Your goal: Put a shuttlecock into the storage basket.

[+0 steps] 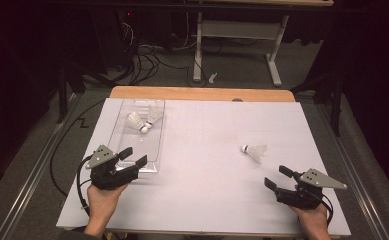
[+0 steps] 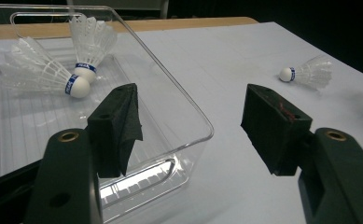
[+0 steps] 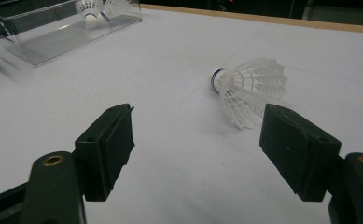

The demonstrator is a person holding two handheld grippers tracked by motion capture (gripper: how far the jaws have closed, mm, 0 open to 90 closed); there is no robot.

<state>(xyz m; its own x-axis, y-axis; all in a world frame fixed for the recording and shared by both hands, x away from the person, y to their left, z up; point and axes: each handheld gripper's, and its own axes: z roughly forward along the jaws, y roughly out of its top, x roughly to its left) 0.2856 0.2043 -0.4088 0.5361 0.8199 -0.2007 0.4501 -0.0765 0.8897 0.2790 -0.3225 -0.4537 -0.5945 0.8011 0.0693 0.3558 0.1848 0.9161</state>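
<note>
Two white shuttlecocks (image 1: 141,121) lie at the far end of a clear plastic tray (image 1: 127,155) on the left of the white table; the left gripper view has them at top left (image 2: 48,74). A third shuttlecock (image 1: 254,151) lies on its side on the bare table at the right, seen close in the right gripper view (image 3: 247,88). My left gripper (image 1: 133,157) is open at the tray's near right corner (image 2: 195,133), nothing between its jaws. My right gripper (image 1: 278,177) is open too, a short way in front of the loose shuttlecock, empty.
The white sheet (image 1: 202,150) covers a wooden table whose far edge (image 1: 202,93) shows bare. Beyond it stand a white table frame (image 1: 237,35) and tangled cables (image 1: 142,60) on the floor. Metal rails run along both sides of the table.
</note>
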